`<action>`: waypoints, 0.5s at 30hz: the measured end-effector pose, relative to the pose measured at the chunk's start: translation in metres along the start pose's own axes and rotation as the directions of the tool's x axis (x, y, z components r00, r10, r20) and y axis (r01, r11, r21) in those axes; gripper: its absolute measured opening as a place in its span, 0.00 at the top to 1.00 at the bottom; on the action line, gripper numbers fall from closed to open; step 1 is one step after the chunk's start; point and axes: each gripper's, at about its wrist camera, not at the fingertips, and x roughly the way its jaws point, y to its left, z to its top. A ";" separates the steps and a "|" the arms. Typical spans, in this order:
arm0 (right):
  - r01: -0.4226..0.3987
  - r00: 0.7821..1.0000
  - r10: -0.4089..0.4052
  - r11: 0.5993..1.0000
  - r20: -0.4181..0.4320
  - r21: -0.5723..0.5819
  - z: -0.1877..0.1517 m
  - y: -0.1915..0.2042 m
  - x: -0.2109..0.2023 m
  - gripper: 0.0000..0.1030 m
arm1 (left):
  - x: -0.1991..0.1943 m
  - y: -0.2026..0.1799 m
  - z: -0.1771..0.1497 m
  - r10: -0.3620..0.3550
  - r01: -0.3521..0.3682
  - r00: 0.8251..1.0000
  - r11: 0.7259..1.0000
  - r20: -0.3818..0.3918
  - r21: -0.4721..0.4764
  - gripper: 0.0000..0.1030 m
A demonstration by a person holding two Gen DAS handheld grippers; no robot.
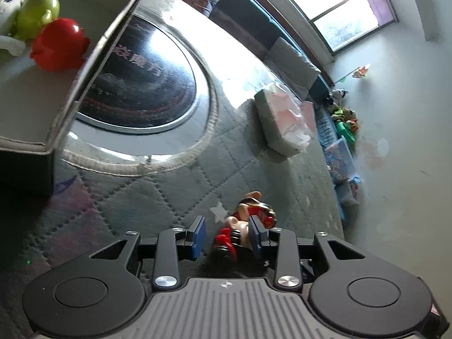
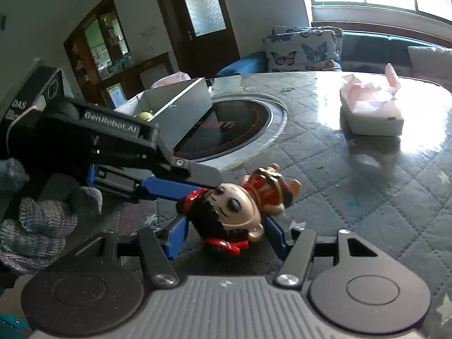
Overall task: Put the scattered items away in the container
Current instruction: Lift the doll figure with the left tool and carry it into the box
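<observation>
- The small hard-plastic doll (image 2: pixel 240 206), with a big beige head, black hair and a red costume, lies on its back on the quilted grey table cover (image 2: pixel 367 197). It is near the open grey box (image 2: pixel 183 107) and outside it, on the grippers' side.
- It looks light, rigid and glossy, so its rounded head could slip. The head is the broadest hold, and the thin limbs are poorer ones.
- The right gripper (image 2: pixel 226 234) appears clamped across the head, with a blue pad against each side.
- The left gripper (image 1: pixel 227 231) stands apart around the doll. One pad is close to the body and the other is clear of it.
- Only the left wrist view looks into the box, showing a round red toy (image 1: pixel 58 45) and a glossy green toy (image 1: pixel 36 14) already there.
- Only the right wrist view shows the doll's face and both grippers together.
</observation>
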 end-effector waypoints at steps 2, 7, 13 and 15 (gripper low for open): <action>0.006 1.000 -0.006 1.000 0.002 -0.011 0.000 0.002 0.001 0.40 | 0.002 -0.001 0.000 -0.006 0.006 1.000 1.000 0.002 0.000 0.64; 0.008 1.000 -0.008 1.000 0.010 -0.004 -0.001 0.001 0.001 0.43 | 0.005 -0.001 -0.001 -0.012 0.012 1.000 1.000 0.009 -0.011 0.62; 0.020 1.000 -0.019 1.000 0.019 -0.022 -0.002 0.005 -0.001 0.46 | 0.006 -0.005 -0.004 -0.020 0.019 1.000 1.000 0.009 0.015 0.60; 0.018 1.000 -0.017 1.000 0.016 -0.026 -0.002 0.006 -0.002 0.46 | 0.004 -0.004 -0.004 -0.021 0.020 1.000 1.000 0.009 0.016 0.61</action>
